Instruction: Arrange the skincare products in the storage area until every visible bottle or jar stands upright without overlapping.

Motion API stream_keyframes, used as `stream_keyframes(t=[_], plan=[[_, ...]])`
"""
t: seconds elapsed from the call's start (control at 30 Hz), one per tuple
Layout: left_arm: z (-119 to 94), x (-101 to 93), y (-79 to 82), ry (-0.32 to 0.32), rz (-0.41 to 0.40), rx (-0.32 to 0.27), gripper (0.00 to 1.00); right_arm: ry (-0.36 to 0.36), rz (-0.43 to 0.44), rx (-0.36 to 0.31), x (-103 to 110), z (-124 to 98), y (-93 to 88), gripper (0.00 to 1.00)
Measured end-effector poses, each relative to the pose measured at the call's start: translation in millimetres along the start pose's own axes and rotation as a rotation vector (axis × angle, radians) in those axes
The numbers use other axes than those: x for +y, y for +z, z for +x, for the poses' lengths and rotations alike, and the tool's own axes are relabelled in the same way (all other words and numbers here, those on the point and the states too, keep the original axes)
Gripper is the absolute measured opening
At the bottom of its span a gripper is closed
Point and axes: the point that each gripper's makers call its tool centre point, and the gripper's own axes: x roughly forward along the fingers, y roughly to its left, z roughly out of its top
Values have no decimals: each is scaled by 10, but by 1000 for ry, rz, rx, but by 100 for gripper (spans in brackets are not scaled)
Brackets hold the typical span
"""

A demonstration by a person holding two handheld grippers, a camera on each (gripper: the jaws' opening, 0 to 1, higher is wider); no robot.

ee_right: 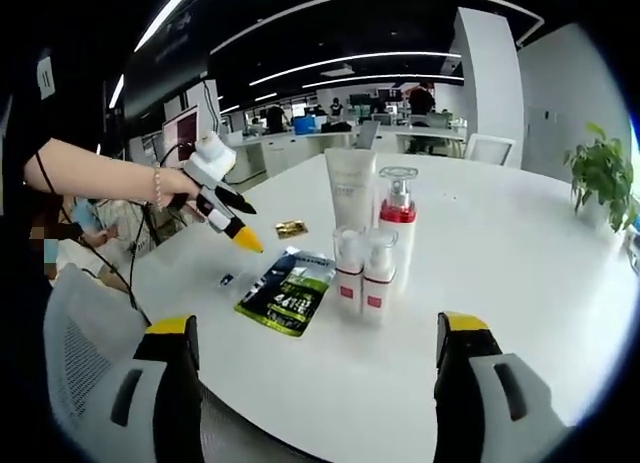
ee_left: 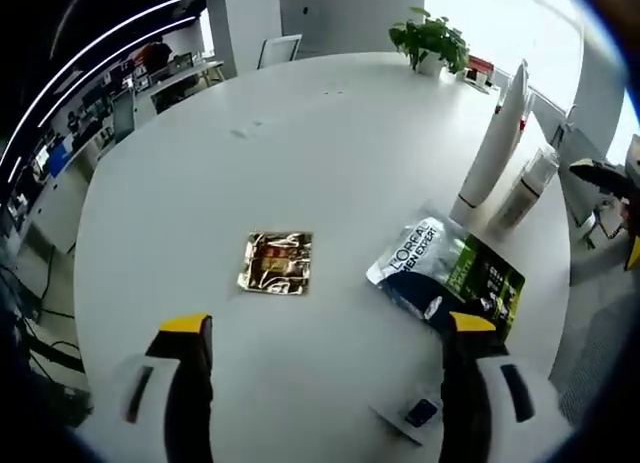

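Jaws of both the left gripper (ee_left: 330,328) and the right gripper (ee_right: 312,328) stood wide apart, black with yellow tips, holding nothing. Round, smooth white surface (ee_right: 500,253) carried: one tall white tube (ee_right: 351,189), upright; one pump bottle (ee_right: 397,223) with a red band; two small clear-capped bottles (ee_right: 363,273) close together in front of these. Glossy dark foil sachet (ee_left: 447,272) lay flat near them; crinkled gold sachet (ee_left: 276,262) lay flat, apart to its left.

Two views from above opposite table (ee_left: 330,153) edges (shared: green sachet (ee_right: 288,293)).
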Motion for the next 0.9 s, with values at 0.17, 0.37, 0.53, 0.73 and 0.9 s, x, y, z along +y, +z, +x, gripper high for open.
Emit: stream_keyframes(t=[0.17,0.37,0.53,0.73,0.9], plan=[[119,115,68,-3,28,20,90,-8,3,6,-19,2,-12,98],[237,215,133,-9,23,30,86,-10,2,13,-21,11,-27,98],[364,272,102,-13,37,59,83,-12,-2,25,-15,16,-49,97],[497,363,143,-22,32,68,81,-20,13,23,-41,16,-49,97],[564,374,143,-35,27,76,79,-29,24,21,-64,14,-50,97]])
